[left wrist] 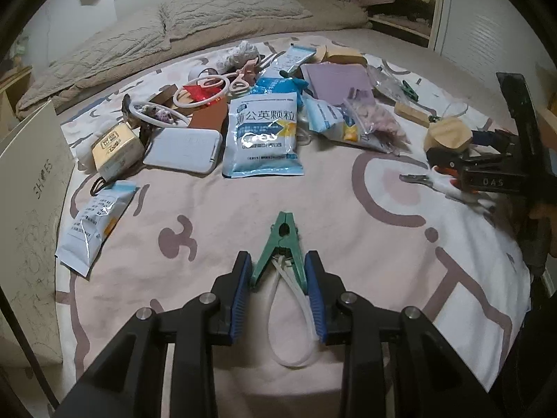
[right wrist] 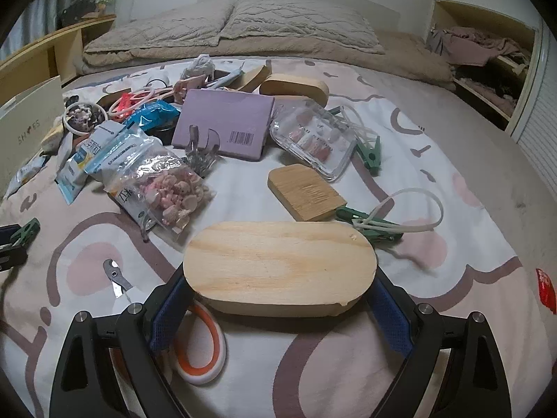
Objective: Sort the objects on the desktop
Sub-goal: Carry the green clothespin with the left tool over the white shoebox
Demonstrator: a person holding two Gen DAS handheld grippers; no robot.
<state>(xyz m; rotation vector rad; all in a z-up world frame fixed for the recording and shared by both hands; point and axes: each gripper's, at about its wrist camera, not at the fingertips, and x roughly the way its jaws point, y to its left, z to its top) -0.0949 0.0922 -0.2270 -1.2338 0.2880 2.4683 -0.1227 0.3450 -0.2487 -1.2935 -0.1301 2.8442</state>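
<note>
just in front of the blue medicine pouch [left wrist: 263,134], the left gripper [left wrist: 278,278] clamps a green clip [left wrist: 281,249]; the right gripper [right wrist: 278,299] pinches a wooden lid [right wrist: 280,266] endwise, which could twist loose.

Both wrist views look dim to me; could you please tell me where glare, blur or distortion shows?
Left wrist: dim, glare on the medicine pouch, black fisheye corners. Right wrist: bed edge curved by the lens, highlights on the clear nail box, wooden oval block sharp.
</note>
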